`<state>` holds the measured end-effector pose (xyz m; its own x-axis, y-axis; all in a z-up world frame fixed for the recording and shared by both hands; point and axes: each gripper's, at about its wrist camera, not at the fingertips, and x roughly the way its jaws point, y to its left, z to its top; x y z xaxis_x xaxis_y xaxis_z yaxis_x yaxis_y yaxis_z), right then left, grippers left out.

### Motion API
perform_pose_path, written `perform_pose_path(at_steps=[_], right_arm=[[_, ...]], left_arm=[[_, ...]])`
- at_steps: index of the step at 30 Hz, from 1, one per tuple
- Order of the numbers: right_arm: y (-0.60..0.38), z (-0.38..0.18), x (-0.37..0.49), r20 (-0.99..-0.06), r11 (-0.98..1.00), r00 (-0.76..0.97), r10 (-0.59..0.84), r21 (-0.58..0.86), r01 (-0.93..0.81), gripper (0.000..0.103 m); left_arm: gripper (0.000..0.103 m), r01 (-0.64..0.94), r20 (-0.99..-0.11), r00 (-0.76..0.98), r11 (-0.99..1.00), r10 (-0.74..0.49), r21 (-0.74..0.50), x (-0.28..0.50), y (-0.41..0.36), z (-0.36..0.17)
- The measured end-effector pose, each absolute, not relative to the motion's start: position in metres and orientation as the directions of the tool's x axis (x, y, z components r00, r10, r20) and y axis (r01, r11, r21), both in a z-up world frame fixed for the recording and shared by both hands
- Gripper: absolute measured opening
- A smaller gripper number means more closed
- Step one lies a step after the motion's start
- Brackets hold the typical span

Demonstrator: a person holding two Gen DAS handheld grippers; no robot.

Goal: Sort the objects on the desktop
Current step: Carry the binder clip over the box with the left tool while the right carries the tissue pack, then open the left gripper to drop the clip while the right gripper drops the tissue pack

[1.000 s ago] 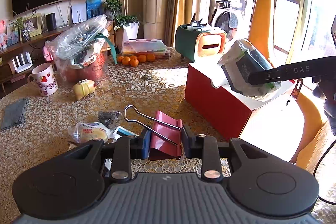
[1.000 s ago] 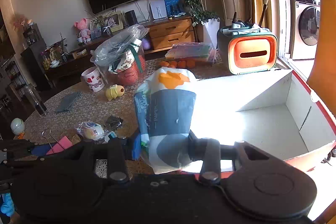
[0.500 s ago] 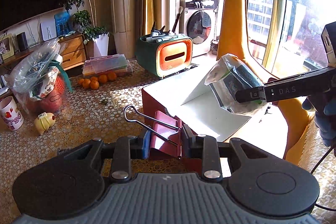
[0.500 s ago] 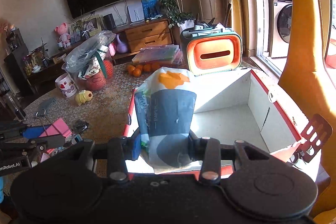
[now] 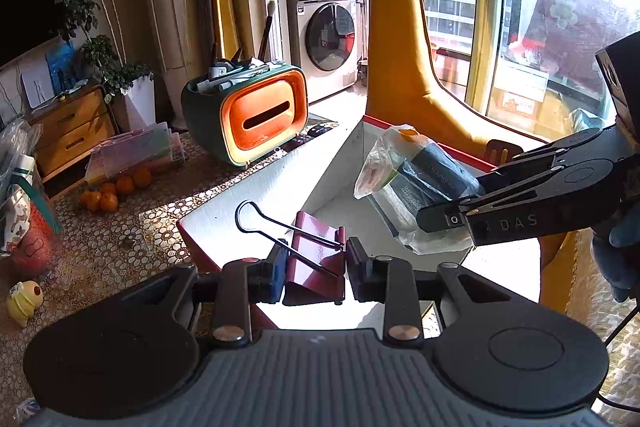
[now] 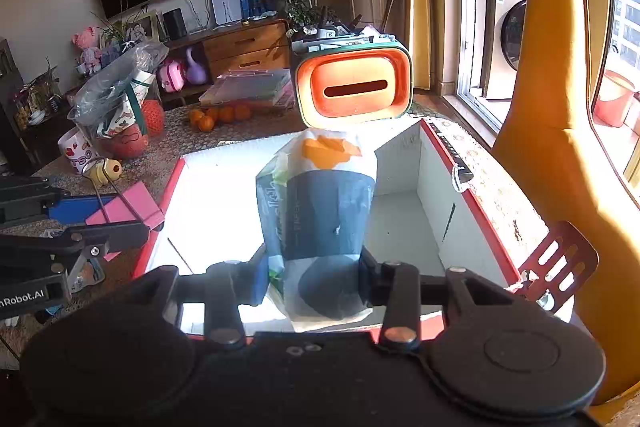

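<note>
My left gripper [image 5: 314,275] is shut on a red binder clip [image 5: 316,259] with wire handles, held above the near left edge of an open red box with a white inside [image 5: 248,211]. My right gripper [image 6: 314,283] is shut on a tissue pack [image 6: 320,211] in blue, white and orange wrap, held over the box [image 6: 404,219]. In the left wrist view the tissue pack [image 5: 412,187] hangs over the box's middle, with the right gripper [image 5: 440,217] coming in from the right. In the right wrist view the clip [image 6: 128,205] and left gripper [image 6: 120,223] are at the left.
A green and orange pen holder [image 5: 248,115] stands behind the box. Oranges [image 5: 116,191], a plastic case [image 5: 136,151], a bagged bundle [image 6: 120,99], a mug [image 6: 76,151] and a yellow toy [image 5: 24,301] lie on the patterned table. A yellow chair [image 6: 560,147] is at the right.
Both grippers have moved right and forward, from over the table to over the open box, each still holding its object. The tissue pack now hangs lower inside the box's opening.
</note>
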<state>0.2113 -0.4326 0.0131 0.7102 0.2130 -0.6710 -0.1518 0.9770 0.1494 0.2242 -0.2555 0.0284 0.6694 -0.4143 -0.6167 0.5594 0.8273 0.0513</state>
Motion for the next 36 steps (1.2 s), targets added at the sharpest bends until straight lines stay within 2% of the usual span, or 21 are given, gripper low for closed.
perform_pose_path(at_steps=[17,28,34,36], right_arm=[[-0.451,-0.031,0.261,-0.791,0.981,0.582,0.19,0.126,-0.15,0.041],[-0.448,-0.05,0.275,-0.851,0.981,0.495,0.175,0.105,-0.165,0.043],[-0.445,-0.051,0.276,-0.861,0.976,0.476,0.18,0.099,-0.192,0.045],[-0.445,-0.051,0.276,-0.864,0.975,0.471,0.178,0.091,-0.201,0.049]], left_arm=[[0.029,0.587,-0.791,0.523,0.807,-0.317,0.064,0.295,-0.318,-0.031],[0.029,0.604,-0.915,0.337,0.796,-0.223,0.029,0.318,-0.333,-0.056],[0.029,0.62,-0.939,0.294,0.783,-0.179,0.045,0.321,-0.339,-0.063],[0.029,0.63,-0.941,0.291,0.775,-0.174,0.052,0.319,-0.342,-0.063]])
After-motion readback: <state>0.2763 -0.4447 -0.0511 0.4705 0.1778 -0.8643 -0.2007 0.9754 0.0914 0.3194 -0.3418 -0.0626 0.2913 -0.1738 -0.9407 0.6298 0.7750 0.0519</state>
